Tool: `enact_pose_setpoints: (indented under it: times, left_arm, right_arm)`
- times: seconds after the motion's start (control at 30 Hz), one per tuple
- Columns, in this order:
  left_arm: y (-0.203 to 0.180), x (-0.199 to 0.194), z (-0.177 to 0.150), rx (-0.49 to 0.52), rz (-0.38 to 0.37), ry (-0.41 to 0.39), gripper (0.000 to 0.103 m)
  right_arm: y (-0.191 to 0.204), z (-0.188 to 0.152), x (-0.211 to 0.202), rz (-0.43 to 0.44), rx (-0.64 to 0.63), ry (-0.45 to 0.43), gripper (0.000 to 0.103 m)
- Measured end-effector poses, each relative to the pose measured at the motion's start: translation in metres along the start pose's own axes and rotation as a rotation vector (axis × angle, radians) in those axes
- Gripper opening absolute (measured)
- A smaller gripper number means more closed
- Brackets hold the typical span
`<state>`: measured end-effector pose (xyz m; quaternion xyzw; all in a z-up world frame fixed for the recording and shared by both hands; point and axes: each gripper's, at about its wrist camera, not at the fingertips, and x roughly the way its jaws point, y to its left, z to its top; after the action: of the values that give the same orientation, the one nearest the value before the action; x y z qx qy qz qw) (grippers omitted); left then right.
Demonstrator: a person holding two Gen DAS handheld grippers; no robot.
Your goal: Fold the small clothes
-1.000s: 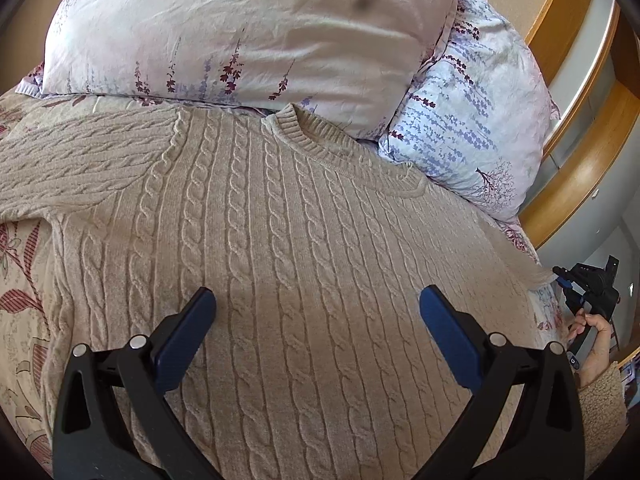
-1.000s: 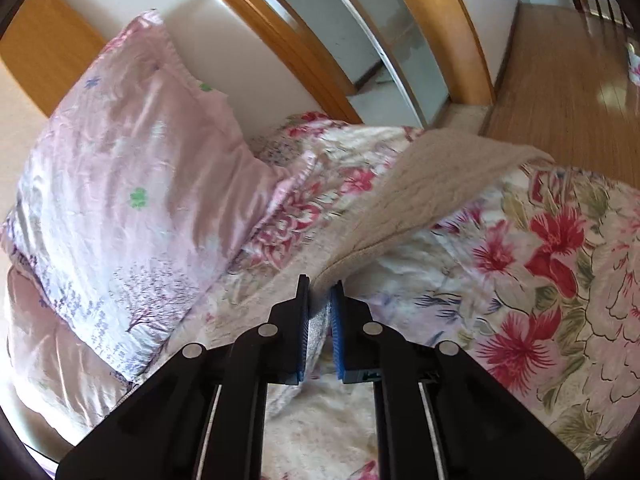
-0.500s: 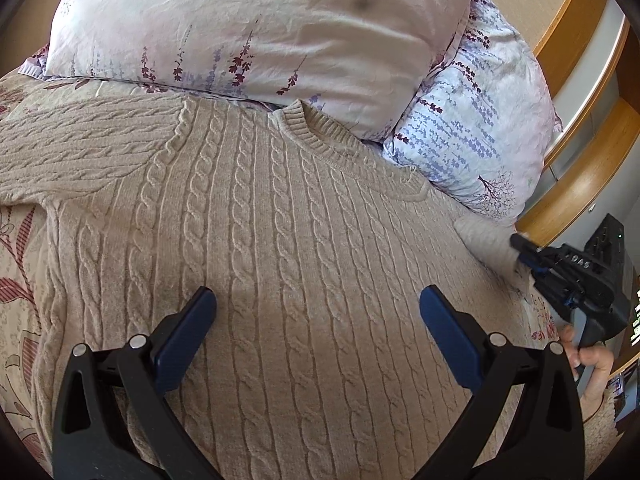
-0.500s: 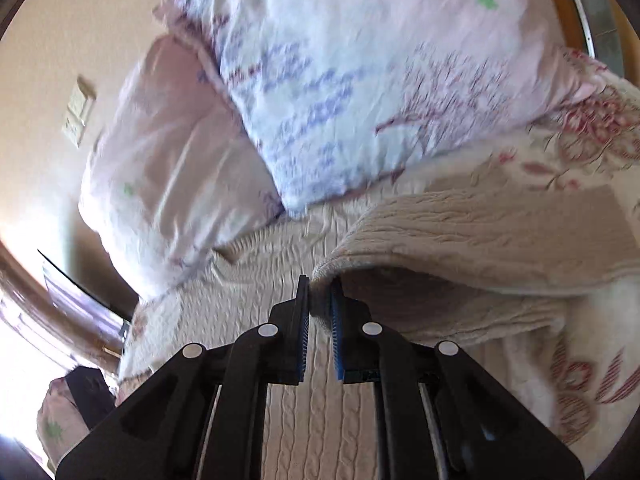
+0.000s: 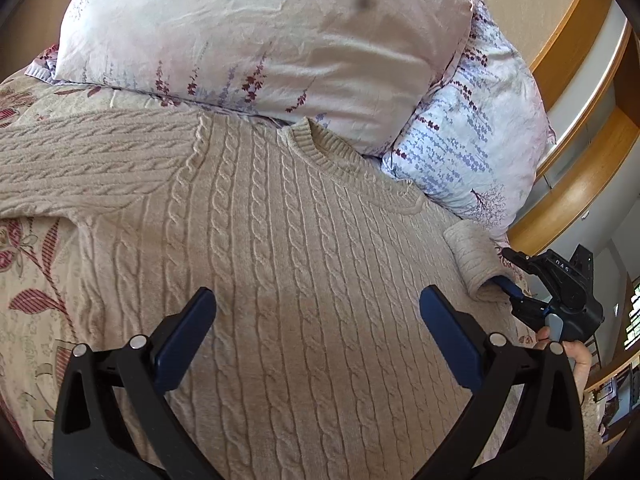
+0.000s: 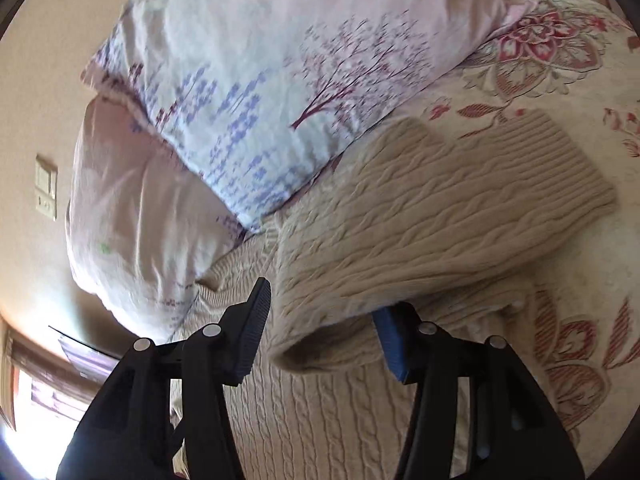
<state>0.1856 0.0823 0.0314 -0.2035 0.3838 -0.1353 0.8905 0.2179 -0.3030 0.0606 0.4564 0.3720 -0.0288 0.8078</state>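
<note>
A beige cable-knit sweater (image 5: 288, 264) lies flat on the bed, neck toward the pillows. My left gripper (image 5: 316, 328) is open and empty, hovering over the sweater's body. The sweater's right sleeve (image 6: 432, 232) is folded back over the body's right edge and also shows in the left wrist view (image 5: 472, 260). My right gripper (image 6: 324, 328) is open, its fingers either side of the sleeve's fold; it also shows in the left wrist view (image 5: 516, 292), at the sweater's right edge.
Two floral pillows (image 5: 256, 40) (image 5: 472, 132) lie just beyond the sweater's neck. The bed has a floral cover (image 6: 560, 80). A wooden frame (image 5: 568, 200) and a wall stand to the right. The left sleeve (image 5: 80, 160) stretches out to the left.
My right gripper carried the right sleeve in over the sweater's body, then opened and let it go. My left gripper stayed open above the sweater.
</note>
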Motion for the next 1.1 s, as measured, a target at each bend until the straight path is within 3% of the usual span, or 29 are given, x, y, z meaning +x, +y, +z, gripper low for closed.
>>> enact_pose_setpoints:
  times: [0.07, 0.13, 0.2, 0.3, 0.5, 0.63, 0.73, 0.77, 0.8, 0.9, 1.1]
  left_arm:
    - [0.006, -0.011, 0.006, -0.003, 0.000, -0.031, 0.101]
    - [0.012, -0.018, 0.010, 0.001, 0.002, -0.053, 0.101]
    - [0.017, -0.024, 0.012, -0.002, 0.000, -0.074, 0.101]
    - [0.023, -0.027, 0.015, -0.016, 0.004, -0.080, 0.101]
    - [0.032, -0.029, 0.017, -0.067, -0.070, -0.088, 0.100]
    - [0.034, -0.035, 0.017, -0.085, -0.120, -0.113, 0.095]
    - [0.039, -0.035, 0.020, -0.119, -0.156, -0.106, 0.090]
    - [0.040, -0.033, 0.020, -0.134, -0.163, -0.097, 0.090]
    - [0.041, -0.031, 0.021, -0.150, -0.175, -0.084, 0.089]
    - [0.044, -0.021, 0.021, -0.182, -0.204, -0.040, 0.082]
    - [0.037, 0.010, 0.028, -0.212, -0.194, 0.058, 0.059]
  right_arm:
    - [-0.010, 0.008, -0.004, -0.039, 0.038, -0.047, 0.052]
    - [-0.018, 0.014, -0.010, -0.082, 0.069, -0.098, 0.045]
    - [-0.019, 0.020, -0.013, -0.147, 0.063, -0.136, 0.018]
    - [0.004, 0.025, -0.013, -0.218, -0.067, -0.204, 0.011]
    - [0.092, -0.003, 0.009, -0.055, -0.320, -0.155, 0.009]
    - [0.148, -0.045, 0.053, 0.070, -0.455, -0.002, 0.009]
    - [0.172, -0.094, 0.104, 0.062, -0.575, 0.234, 0.026]
    - [0.175, -0.114, 0.118, 0.055, -0.616, 0.323, 0.043]
    - [0.176, -0.130, 0.126, 0.045, -0.653, 0.378, 0.049]
    - [0.172, -0.149, 0.115, 0.078, -0.688, 0.387, 0.056]
    - [0.114, -0.098, 0.048, 0.177, -0.326, 0.266, 0.058]
